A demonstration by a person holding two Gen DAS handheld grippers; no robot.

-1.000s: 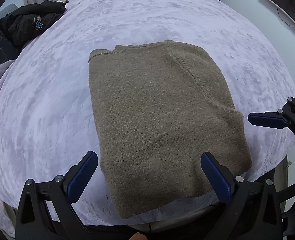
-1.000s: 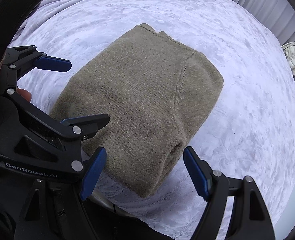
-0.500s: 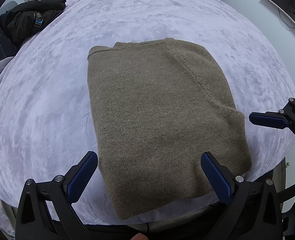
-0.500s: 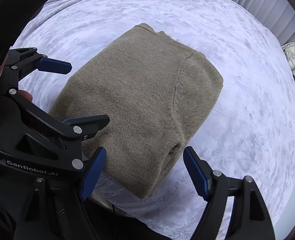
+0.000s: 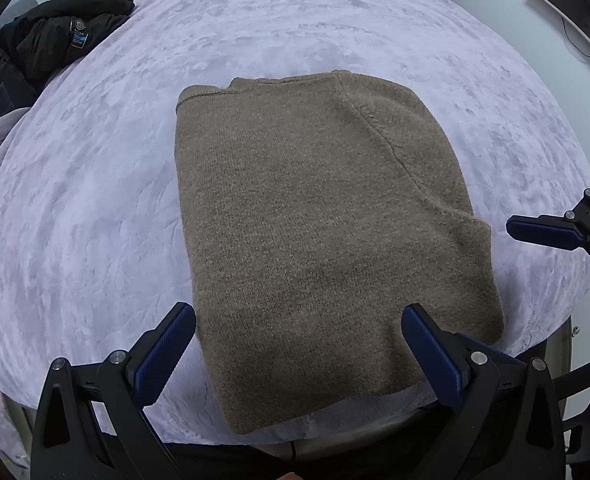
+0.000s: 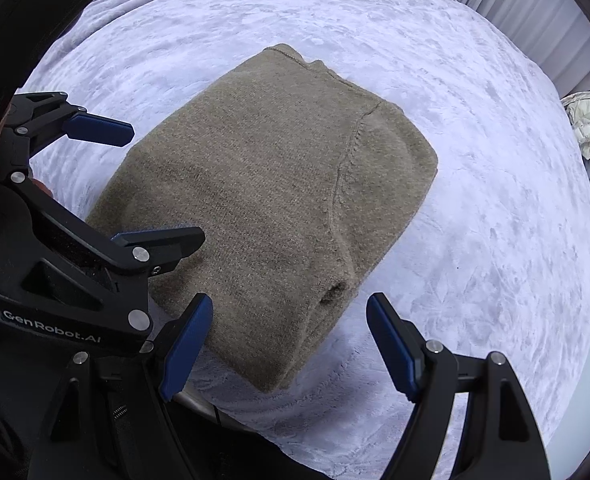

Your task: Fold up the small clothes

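Hovering nearest you, your left gripper (image 5: 297, 354) and right gripper (image 6: 289, 346) both stand wide open and hold nothing. The left straddles the near hem of the sweater (image 5: 315, 240); the right frames its near right corner. The sweater lies as a folded rectangle on the blanket (image 5: 95, 200), close to the near edge, collar at the far end. If one more fold is wanted, judge it so: lower both grippers, pinch every layer at the two near corners, lift evenly, and lay the hem onto the collar edge. A shallow pinch would likely take only the top layer. Farther off, dark clothes (image 5: 55, 36) lie at the blanket's far left.
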